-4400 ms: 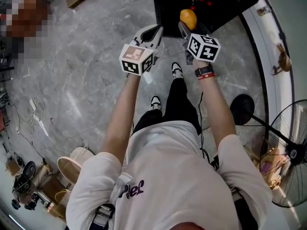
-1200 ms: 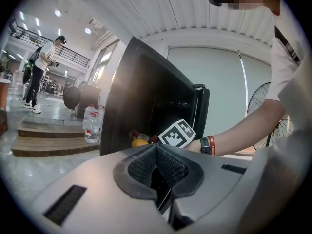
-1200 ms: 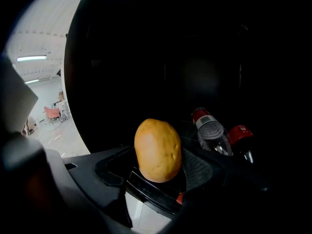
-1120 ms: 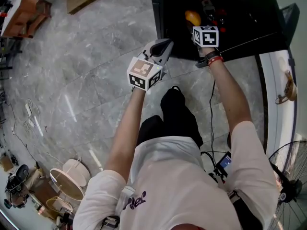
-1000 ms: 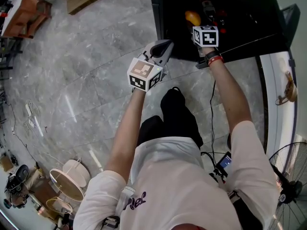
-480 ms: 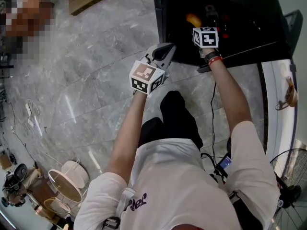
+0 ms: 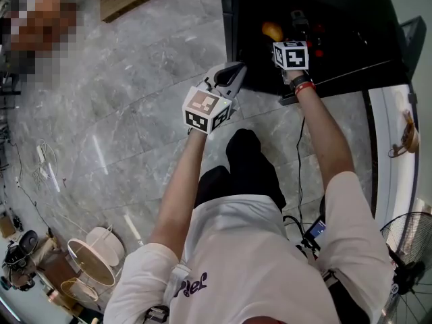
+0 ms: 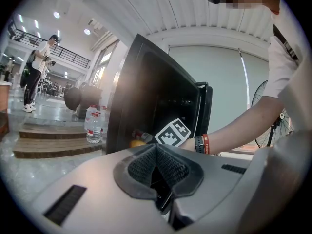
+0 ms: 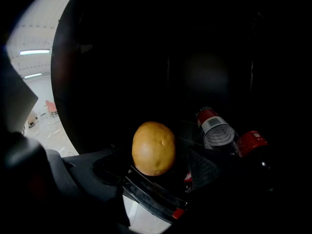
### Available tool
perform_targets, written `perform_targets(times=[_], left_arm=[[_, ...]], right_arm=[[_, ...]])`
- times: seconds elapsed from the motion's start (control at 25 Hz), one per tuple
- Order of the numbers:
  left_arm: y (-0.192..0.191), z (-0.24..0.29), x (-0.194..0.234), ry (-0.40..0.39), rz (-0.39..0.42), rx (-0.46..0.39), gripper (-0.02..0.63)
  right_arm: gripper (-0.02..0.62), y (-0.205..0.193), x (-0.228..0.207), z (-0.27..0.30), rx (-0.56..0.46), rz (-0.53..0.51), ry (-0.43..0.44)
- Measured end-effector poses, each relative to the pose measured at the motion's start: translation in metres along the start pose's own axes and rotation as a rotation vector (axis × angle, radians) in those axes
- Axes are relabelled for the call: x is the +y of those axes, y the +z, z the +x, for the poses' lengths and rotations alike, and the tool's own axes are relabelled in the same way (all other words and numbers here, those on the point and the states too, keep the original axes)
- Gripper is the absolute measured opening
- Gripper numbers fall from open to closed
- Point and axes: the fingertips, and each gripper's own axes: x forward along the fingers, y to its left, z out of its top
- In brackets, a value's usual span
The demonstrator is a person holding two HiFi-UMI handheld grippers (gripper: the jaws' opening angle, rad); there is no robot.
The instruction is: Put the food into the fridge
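Observation:
A yellow-brown potato (image 9: 153, 147) rests on the front lip of a shelf in the black fridge (image 7: 351, 19). It lies between the jaws of my right gripper (image 9: 156, 172), which are opening, and the pads stand off its sides. In the head view the potato (image 7: 271, 30) shows just left of my right gripper (image 7: 289, 31), which is inside the fridge. My left gripper (image 7: 233, 69) hangs outside the fridge's left edge. Its pads (image 8: 157, 172) are pressed together with nothing between them.
Two red-capped bottles (image 9: 217, 130) lie on the shelf right of the potato. A standing fan (image 7: 412, 248) is at lower right, and woven baskets (image 7: 94, 262) at lower left. Wooden steps (image 8: 53, 140) with water bottles (image 8: 92, 126) are far left, where a person (image 8: 36, 72) stands.
Since several seconds ago my right gripper has carried the potato from the fridge's front into it. Over the last second both grippers have stayed almost in place.

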Motion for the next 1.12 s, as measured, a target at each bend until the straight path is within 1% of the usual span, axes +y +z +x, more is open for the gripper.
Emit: perform_targets(times=[0.16, 0.28, 0.6, 0.84, 1.12], left_arm=[[0.003, -0.004, -0.005, 0.004, -0.005, -0.007, 0.018], [0.005, -0.009, -0.008, 0.022, -0.004, -0.009, 0.018], [0.020, -0.034, -0.025, 0.030, -0.005, -0.011, 0.018], [0.041, -0.056, -0.039, 0.028, -0.029, -0.057, 0.018], [0.056, -0.083, -0.062, 0.011, -0.016, -0.024, 0.018]], right_arm=[[0.373, 0.001, 0.001, -0.009, -0.007, 0.006, 0.005], [0.374, 0.002, 0.003, -0.019, -0.015, 0.007, 0.005], [0.373, 0.004, 0.012, -0.064, -0.015, 0.024, -0.016], [0.373, 0.007, 0.017, -0.099, -0.025, 0.055, -0.033], [0.373, 0.009, 0.027, -0.149, -0.022, 0.092, -0.061]])
